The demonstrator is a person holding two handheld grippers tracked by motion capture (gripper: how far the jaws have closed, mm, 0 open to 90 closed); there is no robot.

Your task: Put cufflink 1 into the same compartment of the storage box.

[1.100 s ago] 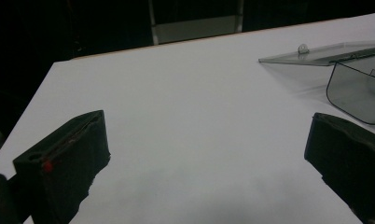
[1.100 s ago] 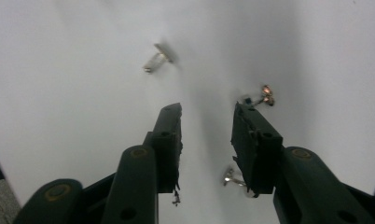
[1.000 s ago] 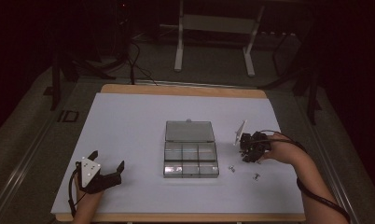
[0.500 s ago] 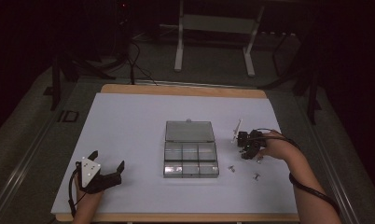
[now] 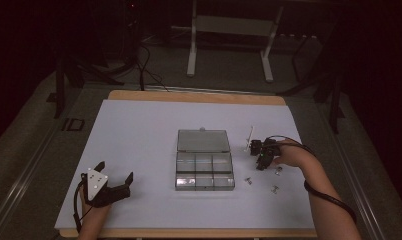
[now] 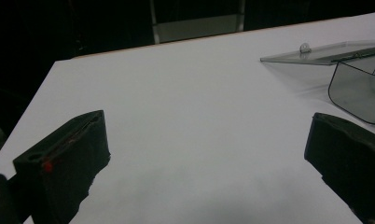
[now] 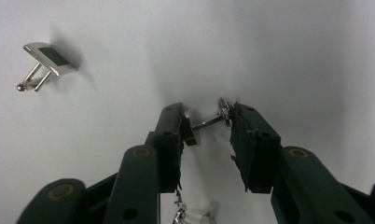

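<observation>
In the right gripper view, my right gripper (image 7: 206,119) points down at the white table, shut on a small silver cufflink (image 7: 205,122) that spans from pad to pad; the jaws have just closed a little further on it. A second cufflink (image 7: 48,63) with a dark face lies to the upper left, and part of a third (image 7: 195,218) shows below the jaws. In the high view, the right gripper (image 5: 261,152) sits just right of the clear compartment box (image 5: 204,172), whose lid (image 5: 203,141) lies open behind it. My left gripper (image 5: 116,171) rests open and empty at the front left.
Loose cufflinks (image 5: 248,181) (image 5: 275,189) (image 5: 278,171) lie on the white sheet near the right hand. A slim pale bar (image 5: 251,135) stands behind the right gripper. In the left gripper view, the box's open lid (image 6: 325,51) is at the far right. A dark floor surrounds the table.
My right hand has shifted slightly left toward the box and lowered to the table. The left gripper has stayed where it was.
</observation>
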